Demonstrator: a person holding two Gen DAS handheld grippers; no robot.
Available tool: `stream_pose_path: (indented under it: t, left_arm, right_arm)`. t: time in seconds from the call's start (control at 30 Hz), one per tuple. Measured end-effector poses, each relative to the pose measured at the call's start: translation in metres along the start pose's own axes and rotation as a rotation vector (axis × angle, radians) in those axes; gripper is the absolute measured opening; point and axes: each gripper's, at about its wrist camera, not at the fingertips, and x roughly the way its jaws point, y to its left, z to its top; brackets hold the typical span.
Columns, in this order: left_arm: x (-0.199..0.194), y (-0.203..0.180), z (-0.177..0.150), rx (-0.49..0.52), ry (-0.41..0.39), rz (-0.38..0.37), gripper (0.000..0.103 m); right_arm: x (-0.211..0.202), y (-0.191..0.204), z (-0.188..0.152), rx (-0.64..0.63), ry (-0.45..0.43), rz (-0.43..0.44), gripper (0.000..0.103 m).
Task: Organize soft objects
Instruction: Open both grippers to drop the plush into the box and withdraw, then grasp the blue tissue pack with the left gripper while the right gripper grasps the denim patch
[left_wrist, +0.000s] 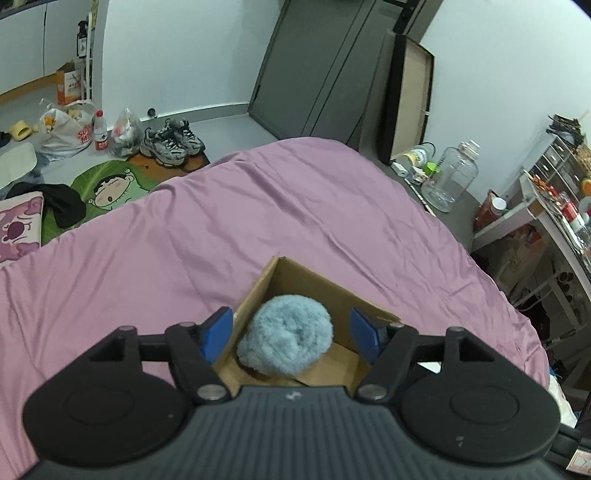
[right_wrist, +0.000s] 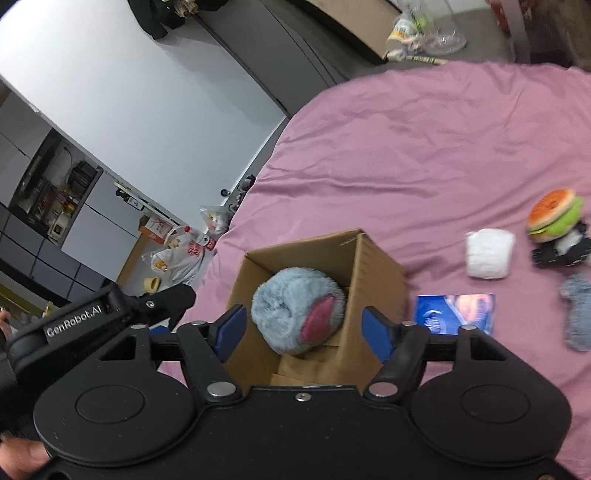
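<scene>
Judging the blue plush (right_wrist: 291, 310) light and squashy, I am holding both grippers, left gripper (left_wrist: 291, 334) and right gripper (right_wrist: 303, 328), wide open and empty, the plush lying just ahead between their fingers; I would pinch its fluffy middle.

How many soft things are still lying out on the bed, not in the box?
4, all right of the box: a white bundle, a burger plush, a black-and-white item under it, and a grey knit piece. More may lie beyond the picture's edge.

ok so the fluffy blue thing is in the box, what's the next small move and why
Probably swing the right claw toward the white bundle. The fluffy blue toy already sits in the cardboard box, both claws are open and touch nothing, and soft items are left on the purple sheet.
</scene>
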Motion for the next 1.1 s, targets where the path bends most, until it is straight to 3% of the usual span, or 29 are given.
stream_pose_path:
  t: [0.1,0.2,0.5,0.73,0.87,0.97,1.1]
  left_arm:
    - [-0.013,-0.009,-0.004,0.009,-0.005,-0.004,0.069]
    - [-0.026,-0.021,-0.009,0.018,-0.004,-0.017,0.070]
    - [-0.058,-0.060,-0.030,0.077,-0.020,-0.055,0.071]
    - [-0.071,-0.088,-0.047,0.115,-0.016,-0.061,0.071]
    - [-0.076,-0.099,-0.055,0.120,-0.018,-0.059,0.071]
    - [-0.076,-0.109,-0.061,0.139,-0.012,-0.048,0.071]
    - [-0.071,-0.121,-0.068,0.156,-0.005,-0.030,0.071]
  right_arm:
    - [-0.017,-0.005,-0.001,-0.013,-0.010,-0.027,0.071]
    - [-0.038,-0.013,0.001,-0.015,-0.038,-0.058,0.079]
    - [-0.106,-0.053,0.001,-0.021,-0.104,-0.105,0.080]
    - [-0.121,-0.091,-0.013,0.033,-0.087,-0.160,0.080]
    - [-0.131,-0.100,-0.013,0.055,-0.096,-0.141,0.080]
    - [-0.137,-0.107,-0.014,0.059,-0.098,-0.128,0.089]
    - [-0.140,-0.117,-0.012,0.087,-0.102,-0.110,0.090]
